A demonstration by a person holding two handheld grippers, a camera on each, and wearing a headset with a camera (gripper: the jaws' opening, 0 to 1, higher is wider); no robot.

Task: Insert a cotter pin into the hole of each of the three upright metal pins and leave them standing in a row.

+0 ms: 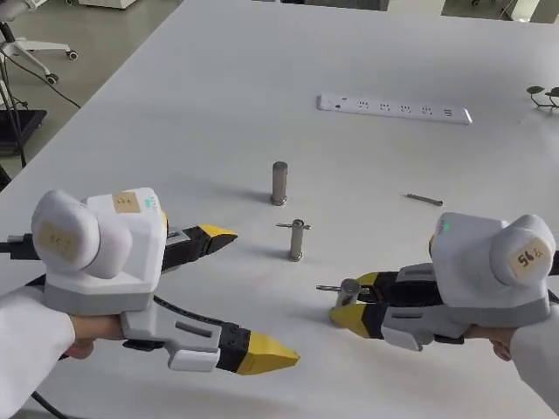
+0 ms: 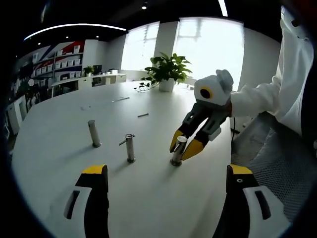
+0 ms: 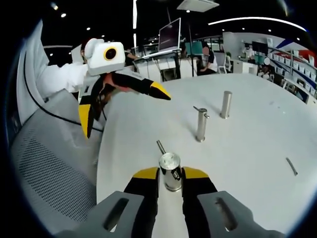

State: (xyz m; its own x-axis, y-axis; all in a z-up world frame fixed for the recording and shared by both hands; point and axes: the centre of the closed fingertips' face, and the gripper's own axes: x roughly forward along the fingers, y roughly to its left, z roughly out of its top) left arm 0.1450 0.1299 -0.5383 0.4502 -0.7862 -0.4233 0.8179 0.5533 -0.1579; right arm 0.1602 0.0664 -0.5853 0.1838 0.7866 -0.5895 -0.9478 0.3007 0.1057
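Observation:
Three upright metal pins stand on the white table. The far pin (image 1: 279,182) (image 2: 92,133) (image 3: 226,104) has no cotter pin through it. The middle pin (image 1: 297,240) (image 2: 130,148) (image 3: 201,125) has a cotter pin across its top. My right gripper (image 1: 351,305) (image 3: 171,174) is shut on the near pin (image 1: 349,291) (image 2: 178,150) (image 3: 170,168), from which a cotter pin (image 1: 328,287) (image 3: 161,147) sticks out. My left gripper (image 1: 249,297) (image 2: 166,171) is wide open to the left of the row, holding nothing. A loose cotter pin (image 1: 424,200) (image 3: 291,166) lies to the right.
A white power strip (image 1: 395,108) lies at the back of the table. A potted plant (image 2: 166,74) stands at the table's far end. A mesh chair (image 3: 44,168) sits off the near edge.

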